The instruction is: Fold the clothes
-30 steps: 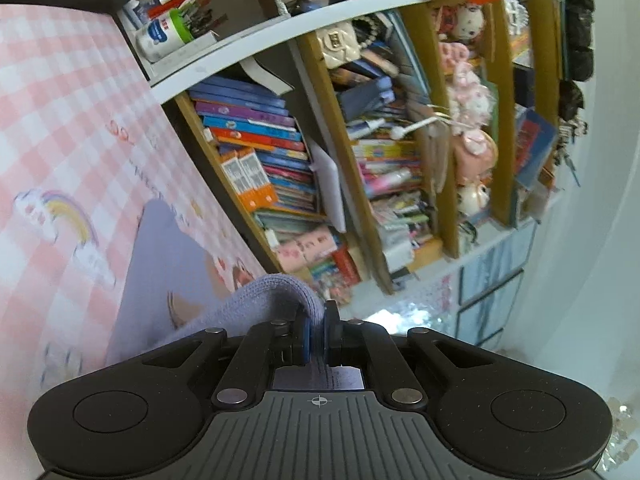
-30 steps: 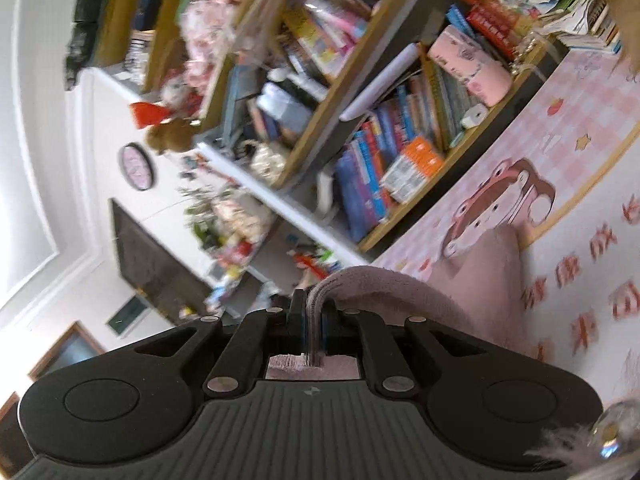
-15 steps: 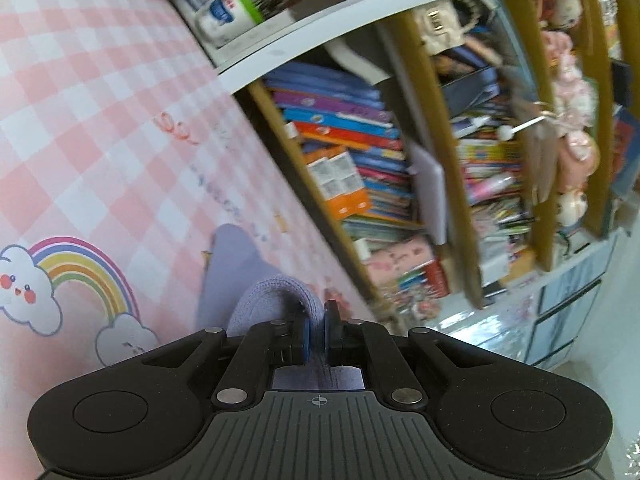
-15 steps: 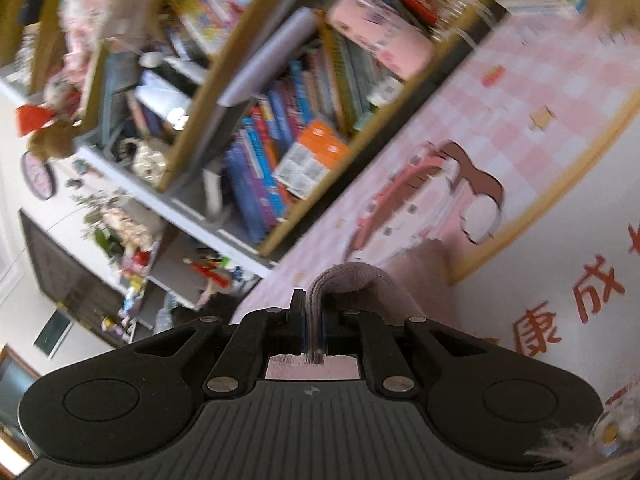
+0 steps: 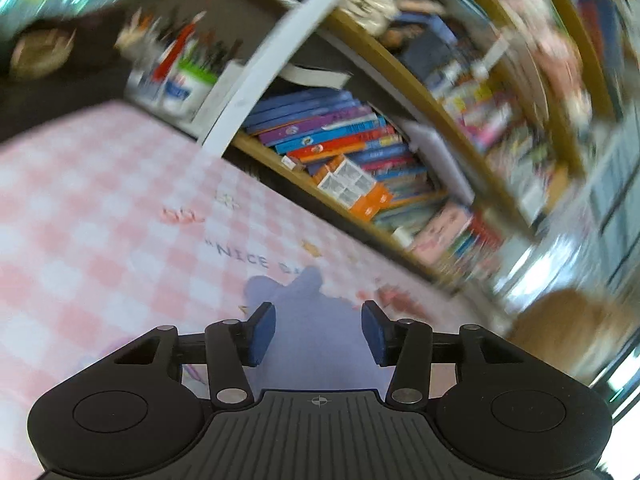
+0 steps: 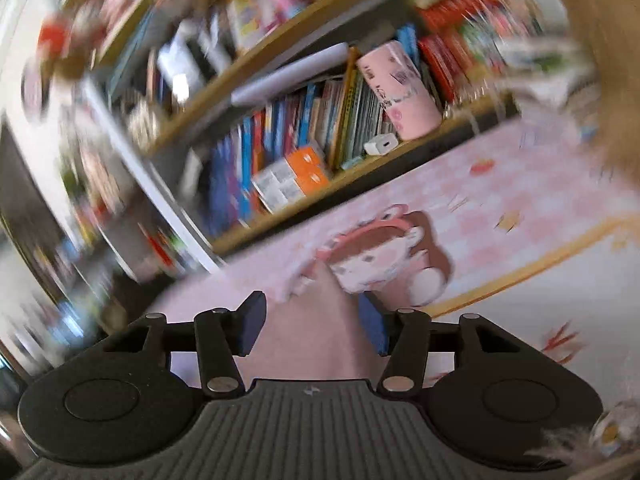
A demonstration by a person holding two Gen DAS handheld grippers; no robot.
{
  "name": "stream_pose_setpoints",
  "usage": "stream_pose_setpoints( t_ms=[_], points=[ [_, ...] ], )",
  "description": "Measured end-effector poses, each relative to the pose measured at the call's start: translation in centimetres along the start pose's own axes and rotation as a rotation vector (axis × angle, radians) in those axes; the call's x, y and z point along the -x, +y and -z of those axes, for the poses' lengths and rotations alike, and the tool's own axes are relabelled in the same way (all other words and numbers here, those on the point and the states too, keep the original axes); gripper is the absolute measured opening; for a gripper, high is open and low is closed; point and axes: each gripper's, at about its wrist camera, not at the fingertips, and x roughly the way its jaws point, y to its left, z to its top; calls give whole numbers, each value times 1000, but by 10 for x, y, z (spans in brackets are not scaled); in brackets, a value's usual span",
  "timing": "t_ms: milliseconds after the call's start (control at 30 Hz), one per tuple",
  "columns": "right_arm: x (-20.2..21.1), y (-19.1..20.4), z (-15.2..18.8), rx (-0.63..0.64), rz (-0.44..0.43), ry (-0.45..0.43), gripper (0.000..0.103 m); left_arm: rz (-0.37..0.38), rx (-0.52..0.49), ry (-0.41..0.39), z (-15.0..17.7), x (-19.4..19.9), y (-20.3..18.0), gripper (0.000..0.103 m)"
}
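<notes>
**Garment lies on the pink checked table, both tools open above it**

A garment [image 5: 316, 332] of soft pale cloth lies flat on a table [image 5: 100, 208] covered in pink and white checks with cartoon prints. In the left wrist view it looks lavender; in the right wrist view the same cloth [image 6: 316, 332] looks pinkish.

The left tool [image 5: 318, 334] has its two blue-padded fingers spread wide, holding nothing, with the cloth showing in the gap between them. The right tool [image 6: 314, 328] is likewise spread wide and grips nothing, the cloth showing between its fingers.

Beyond the table's far edge stands a wooden bookshelf [image 5: 360, 168] crammed with colourful books. A pink cartoon bear [image 6: 384, 256] is printed on the table near the right tool. Both views are blurred.
</notes>
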Motion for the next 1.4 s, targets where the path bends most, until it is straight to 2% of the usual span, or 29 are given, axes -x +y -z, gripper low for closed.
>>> stream_pose_setpoints(
  t_ms=[167, 200, 233, 267, 300, 333, 367, 433, 500, 533, 667, 767, 800, 833, 900, 967, 1067, 1100, 1133, 1167, 1200, 1333, 1400],
  points=[
    [-27, 11, 10, 169, 153, 112, 42, -138, -159, 57, 2, -27, -14, 45],
    [-32, 12, 12, 182, 159, 124, 40, -155, -179, 74, 3, -31, -16, 44],
    [-36, 12, 12, 183, 155, 133, 33, -163, -189, 89, 4, -33, -17, 44],
    [-39, 12, 12, 184, 151, 142, 27, -171, -199, 104, 6, -35, -18, 32],
    [-43, 12, 12, 184, 147, 149, 13, -179, -209, 119, 7, -37, -19, 9],
    [-41, 14, 10, 180, 140, 138, 8, -187, -219, 134, 8, -39, -21, 8],
    [-39, 16, 7, 176, 133, 127, 8, -180, -217, 124, 8, -36, -22, 6],
    [-33, 19, 1, 157, 98, 87, 7, -131, -186, 49, 2, -18, -24, 6],
    [-27, 20, -3, 138, 80, 54, 7, -87, -162, -3, -1, -6, -24, 6],
    [-26, 20, -4, 134, 87, 51, 7, -85, -153, 1, -1, -6, -21, 6],
    [-50, 11, 8, 137, 163, 145, 7, -153, -121, 112, 10, -34, -1, 7],
    [-50, 7, 8, 125, 151, 139, 9, -142, -106, 99, 16, -34, 6, 12],
    [-49, 7, 6, 124, 148, 140, 13, -140, -112, 95, 15, -32, 4, 17],
    [-48, 7, 4, 125, 146, 141, 16, -140, -126, 92, 13, -31, 2, 20],
    [-46, 12, -2, 171, 150, 134, 22, -144, -192, 69, 8, -28, -7, 37],
    [-51, 17, -6, 216, 151, 135, 24, -160, -278, 74, 4, -35, -18, 45],
    [-64, 26, -11, 267, 155, 160, 24, -195, -395, 121, -1, -56, -34, 46],
    [-70, 28, -11, 277, 163, 178, 23, -208, -425, 143, -1, -64, -39, 45],
    [-76, 30, -11, 286, 170, 196, 15, -219, -444, 164, 0, -71, -41, 43],
    [-81, 31, -11, 295, 177, 213, 7, -229, -444, 181, -1, -77, -41, 20],
    [-81, 31, -12, 293, 180, 210, 6, -238, -430, 193, -2, -80, -40, 6],
    [-68, 21, -19, 186, 131, 146, 5, -179, -247, 124, -12, -65, -21, 6],
    [-72, 13, -17, 154, 137, 163, 5, -193, -221, 147, -10, -70, -13, 6]
  ],
)
